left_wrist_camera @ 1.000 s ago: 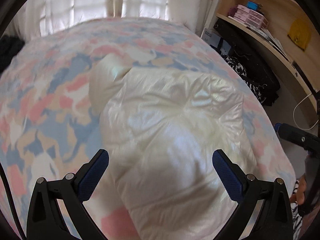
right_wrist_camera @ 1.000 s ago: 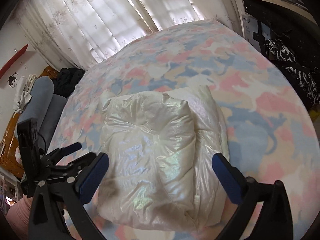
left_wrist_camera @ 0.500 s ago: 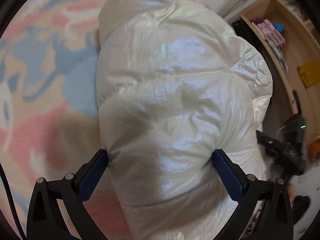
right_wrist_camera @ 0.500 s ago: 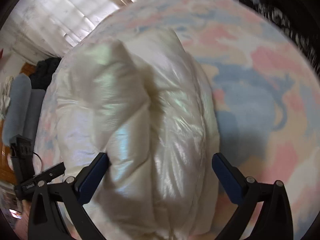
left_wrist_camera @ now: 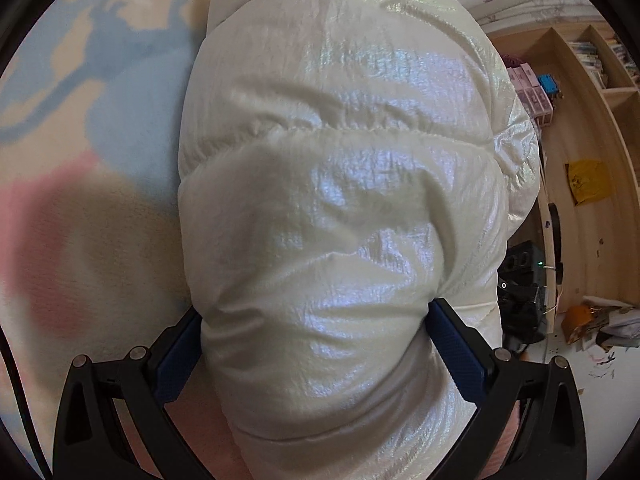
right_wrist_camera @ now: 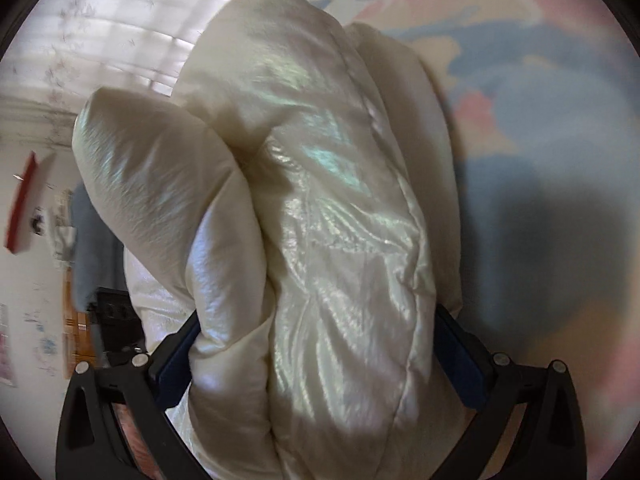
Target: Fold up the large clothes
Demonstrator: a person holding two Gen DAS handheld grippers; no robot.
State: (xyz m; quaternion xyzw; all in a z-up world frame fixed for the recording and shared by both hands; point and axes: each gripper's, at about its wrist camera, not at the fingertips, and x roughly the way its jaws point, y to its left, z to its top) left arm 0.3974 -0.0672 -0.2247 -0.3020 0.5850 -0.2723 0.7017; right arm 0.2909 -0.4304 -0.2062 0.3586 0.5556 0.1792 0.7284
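Note:
A shiny cream puffer jacket (left_wrist_camera: 340,208), folded into a thick bundle, lies on the bed and fills both views. My left gripper (left_wrist_camera: 316,356) stands wide open with the bundle's near end pushed between its blue pads (left_wrist_camera: 456,348), which touch its sides. My right gripper (right_wrist_camera: 316,360) is likewise wide open around the other end of the jacket (right_wrist_camera: 320,240), its pads (right_wrist_camera: 460,360) against the fabric. One puffy fold sticks up at the left in the right wrist view. The jacket's underside is hidden.
The bedspread (left_wrist_camera: 80,140) with pink, blue and cream patches lies under the jacket. A wooden shelf unit (left_wrist_camera: 592,128) with boxes and clutter stands right of the bed. Curtains (right_wrist_camera: 120,32) hang behind, and a grey pillow (right_wrist_camera: 92,264) lies at the left.
Both grippers have dropped from above the bed onto the jacket's two ends. The bundle now sits between the open jaws and fills each view.

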